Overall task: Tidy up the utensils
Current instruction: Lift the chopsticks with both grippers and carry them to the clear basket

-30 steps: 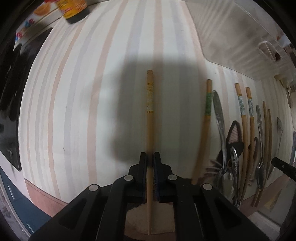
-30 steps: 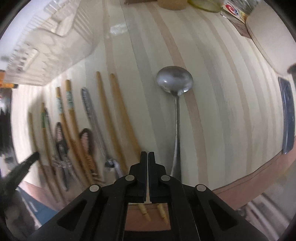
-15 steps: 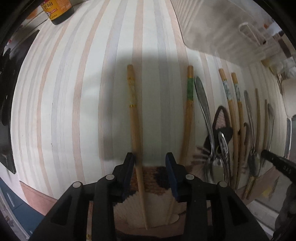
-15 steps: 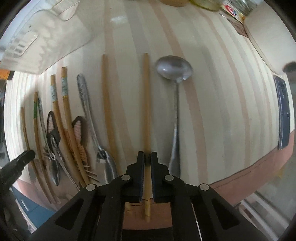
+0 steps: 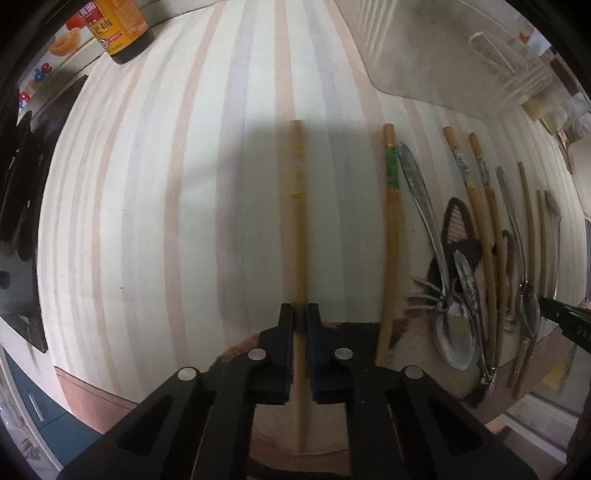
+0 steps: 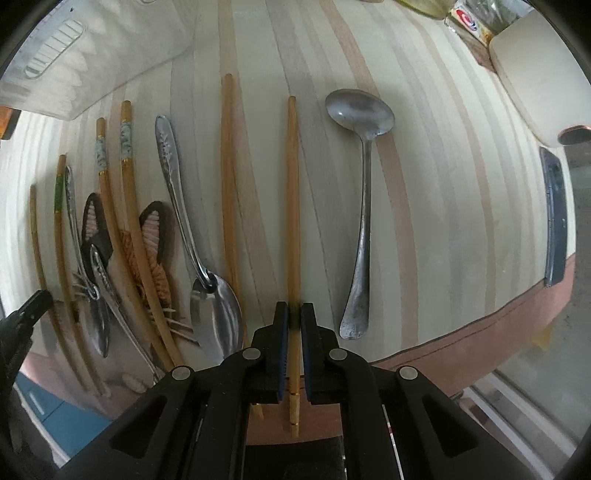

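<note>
In the left wrist view my left gripper [image 5: 302, 314] points down at the striped tablecloth [image 5: 166, 221]. Its jaws are closing tight on a wooden chopstick with yellow bands [image 5: 297, 221], which lies straight ahead. In the right wrist view my right gripper [image 6: 294, 314] is shut on a plain wooden chopstick [image 6: 293, 203] near its thick end. To the right of that chopstick lies a steel spoon [image 6: 364, 221], bowl away from me. A second plain chopstick [image 6: 228, 184] lies to its left.
A row of utensils lies right of the left gripper: a green-banded chopstick [image 5: 389, 240], steel spoons [image 5: 424, 206] and patterned chopsticks over a cat picture [image 5: 458, 229]. A clear plastic tray [image 5: 443, 55] sits beyond them. A sauce bottle [image 5: 122, 29] stands far left.
My left gripper opened, shifted sideways and shut again on the yellow-banded chopstick. My right gripper took hold of a plain chopstick and carried it right, close to the spoon.
</note>
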### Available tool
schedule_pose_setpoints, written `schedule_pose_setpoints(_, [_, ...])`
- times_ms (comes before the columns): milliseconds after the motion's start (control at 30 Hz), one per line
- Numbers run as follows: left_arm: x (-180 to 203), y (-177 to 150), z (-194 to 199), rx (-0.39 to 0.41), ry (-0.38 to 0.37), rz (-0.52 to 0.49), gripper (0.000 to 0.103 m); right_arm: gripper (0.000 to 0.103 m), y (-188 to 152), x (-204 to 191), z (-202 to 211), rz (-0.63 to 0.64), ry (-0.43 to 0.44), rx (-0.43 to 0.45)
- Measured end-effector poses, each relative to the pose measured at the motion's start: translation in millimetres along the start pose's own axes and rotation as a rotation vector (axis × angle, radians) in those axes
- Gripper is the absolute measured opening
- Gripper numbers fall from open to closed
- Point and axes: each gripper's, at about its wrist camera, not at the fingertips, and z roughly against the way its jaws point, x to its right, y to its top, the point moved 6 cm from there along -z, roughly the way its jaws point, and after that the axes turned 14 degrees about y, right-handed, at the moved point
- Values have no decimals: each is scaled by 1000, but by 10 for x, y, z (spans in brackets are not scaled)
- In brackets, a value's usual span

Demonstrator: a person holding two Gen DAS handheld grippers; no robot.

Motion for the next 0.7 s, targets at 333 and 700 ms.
schedule_pose_setpoints(333, [-737,-26,796,143,19,50,4,6,67,-346,779,24,80,148])
schedule_pose_setpoints(700, [-717,1138,2146,287,-233,204,4,6,935,-873,2022,136,346,328])
